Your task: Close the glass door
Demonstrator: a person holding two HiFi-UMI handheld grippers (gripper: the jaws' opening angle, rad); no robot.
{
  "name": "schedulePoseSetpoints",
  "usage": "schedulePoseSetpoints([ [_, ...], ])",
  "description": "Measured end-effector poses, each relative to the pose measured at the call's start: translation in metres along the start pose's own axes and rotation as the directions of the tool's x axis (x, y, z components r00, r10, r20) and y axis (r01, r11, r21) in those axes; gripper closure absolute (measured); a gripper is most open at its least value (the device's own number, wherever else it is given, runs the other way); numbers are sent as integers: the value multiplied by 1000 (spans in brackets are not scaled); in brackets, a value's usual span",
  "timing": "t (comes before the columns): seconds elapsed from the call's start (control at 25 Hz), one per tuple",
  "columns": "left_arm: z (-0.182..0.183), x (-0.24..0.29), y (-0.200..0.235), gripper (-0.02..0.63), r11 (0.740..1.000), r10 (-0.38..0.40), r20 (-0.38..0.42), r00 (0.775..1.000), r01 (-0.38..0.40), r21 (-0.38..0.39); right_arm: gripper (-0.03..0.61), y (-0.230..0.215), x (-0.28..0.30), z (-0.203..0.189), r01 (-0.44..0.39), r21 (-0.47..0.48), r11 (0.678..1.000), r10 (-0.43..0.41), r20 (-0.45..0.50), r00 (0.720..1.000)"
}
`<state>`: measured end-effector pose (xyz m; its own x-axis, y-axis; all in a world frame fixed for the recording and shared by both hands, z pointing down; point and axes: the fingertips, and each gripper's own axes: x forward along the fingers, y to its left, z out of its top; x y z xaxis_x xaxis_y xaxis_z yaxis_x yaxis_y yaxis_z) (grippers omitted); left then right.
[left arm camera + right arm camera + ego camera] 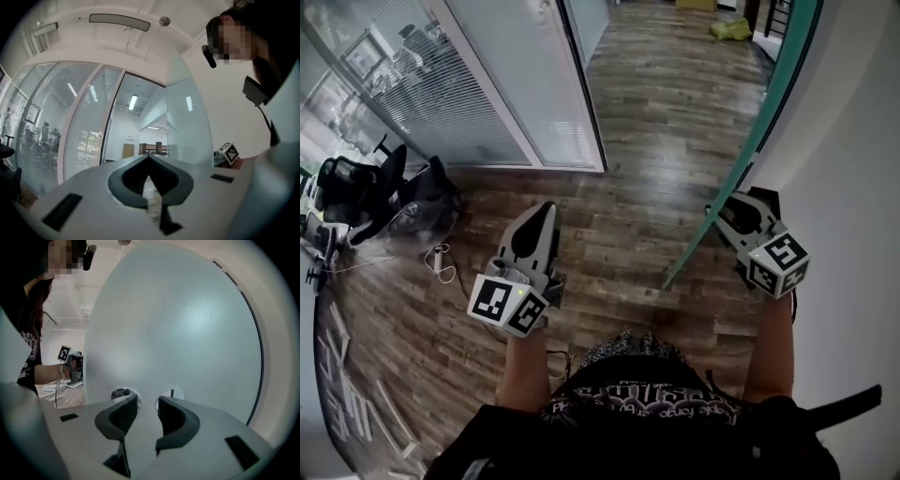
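The glass door (748, 150) is a frosted pane with a teal edge, standing open and slanting from the upper right down to the floor. Its lower corner is just left of my right gripper (724, 208). In the right gripper view the pane (183, 324) fills the picture close ahead, with two round fittings (123, 393) low on it. My right gripper (147, 401) is open, facing the pane, with nothing between its fingers. My left gripper (546, 208) is shut and empty over the wooden floor, left of the door. Its tips (149, 158) meet, and the door (187, 122) stands to its right.
A glass partition with blinds (441, 84) runs along the left. A black office chair (356, 187) and a white cable (441, 258) sit on the floor beside it. A white wall (862, 141) is close on the right. The wooden floor (675, 94) runs ahead through the doorway.
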<state>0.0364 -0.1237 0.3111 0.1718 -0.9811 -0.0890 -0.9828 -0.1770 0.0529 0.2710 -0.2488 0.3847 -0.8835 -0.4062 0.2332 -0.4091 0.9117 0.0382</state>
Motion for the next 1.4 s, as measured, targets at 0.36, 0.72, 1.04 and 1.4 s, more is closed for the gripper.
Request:
schedulePoseSetpoints([
  [0.36,-10,-16,-1,620,998,56,-12,998,-56,7,453,-2,19,3,119,70,990,-120,15,993],
  [0.72,-11,-33,17,620,991,136,-24,990,-135,22,454,-5,66,16,191,105,976,-197,48,979],
  [1.04,-15,-40,60,620,980,197,-33,980,-197,19,453,-7,120,31,259,133,957,-272,87,958],
  [1.4,-6,-1,147,620,989,142,-1,990,-141,41,453,-21,196,50,333,153,931,-347,78,935],
])
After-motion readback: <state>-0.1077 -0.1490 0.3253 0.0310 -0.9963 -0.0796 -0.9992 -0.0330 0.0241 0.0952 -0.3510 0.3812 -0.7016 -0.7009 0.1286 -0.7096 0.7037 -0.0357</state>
